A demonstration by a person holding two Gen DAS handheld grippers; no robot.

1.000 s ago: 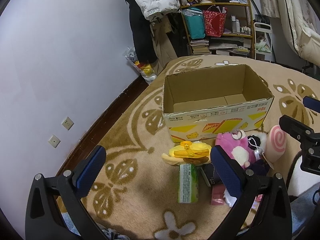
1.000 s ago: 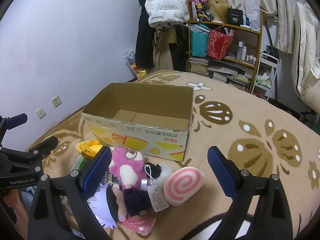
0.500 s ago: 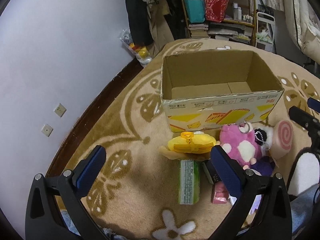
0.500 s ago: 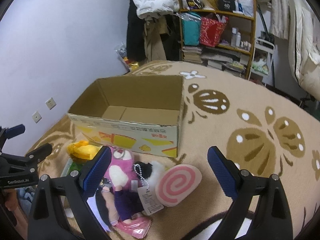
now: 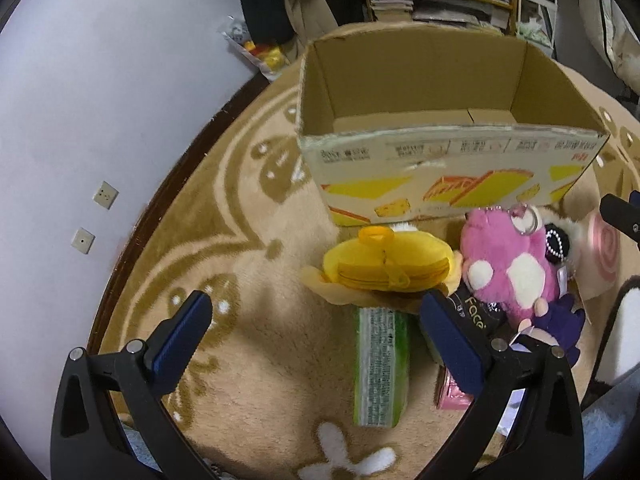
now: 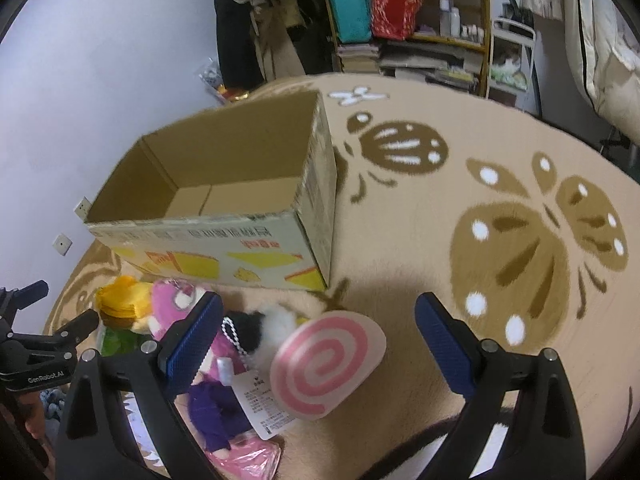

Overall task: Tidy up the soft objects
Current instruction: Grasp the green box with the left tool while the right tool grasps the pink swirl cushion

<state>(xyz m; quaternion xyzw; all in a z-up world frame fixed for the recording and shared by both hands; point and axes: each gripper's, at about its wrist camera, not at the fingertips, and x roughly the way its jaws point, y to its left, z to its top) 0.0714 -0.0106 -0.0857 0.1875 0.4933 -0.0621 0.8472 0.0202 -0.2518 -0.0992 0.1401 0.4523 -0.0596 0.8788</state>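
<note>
Your left gripper (image 5: 316, 334) is spread wide and holds nothing, hanging over the green packet (image 5: 380, 364) just below the yellow plush (image 5: 384, 268). Your right gripper (image 6: 318, 334) is likewise released, above the pink swirl cushion (image 6: 326, 364). The soft toys, including the pink plush (image 5: 508, 264), lie clustered on the rug (image 6: 500, 240) against the front of the open cardboard box (image 5: 440, 168).
</note>
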